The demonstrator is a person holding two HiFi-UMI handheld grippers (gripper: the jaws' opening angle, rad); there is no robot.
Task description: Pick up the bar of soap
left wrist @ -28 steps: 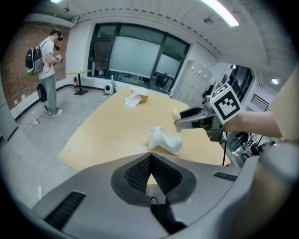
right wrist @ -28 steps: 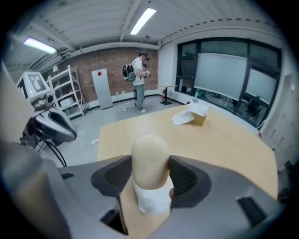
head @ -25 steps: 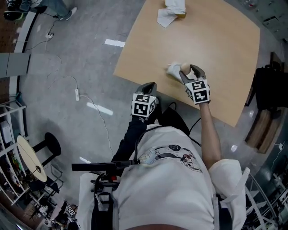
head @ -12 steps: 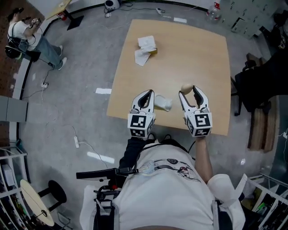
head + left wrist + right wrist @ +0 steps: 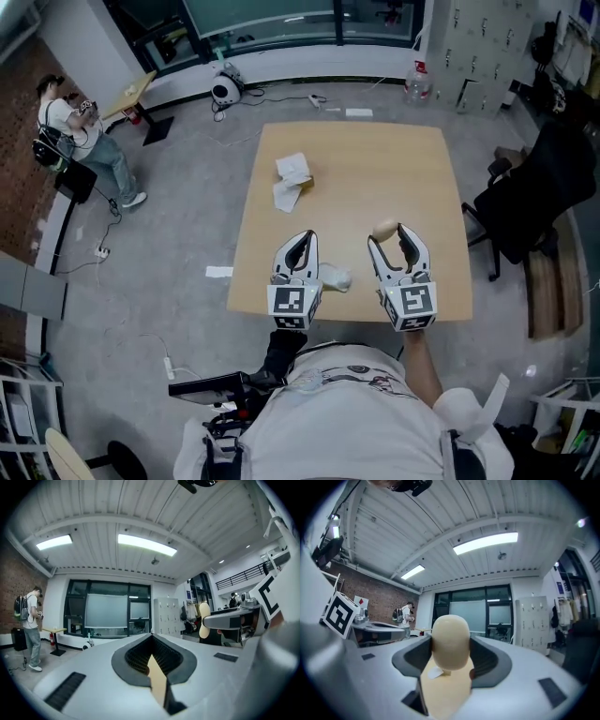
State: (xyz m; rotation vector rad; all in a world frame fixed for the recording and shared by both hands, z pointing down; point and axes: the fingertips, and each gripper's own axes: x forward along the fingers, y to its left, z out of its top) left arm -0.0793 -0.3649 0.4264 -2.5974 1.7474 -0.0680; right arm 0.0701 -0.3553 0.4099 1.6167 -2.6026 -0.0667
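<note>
Soap bar (image 5: 385, 228) clamped in right gripper (image 5: 389, 239), seemingly clear of counter (image 5: 375, 150) above near edge; left gripper (image 5: 302, 242) together, empty; pick apparently done, next: keep grip, lift steady.

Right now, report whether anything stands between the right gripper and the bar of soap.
Nothing visible does. The cream oval bar of soap sits clamped between the jaws of the right gripper. The crumpled white wrapper lies on the light wooden table beside the left gripper, off to the side.
</note>
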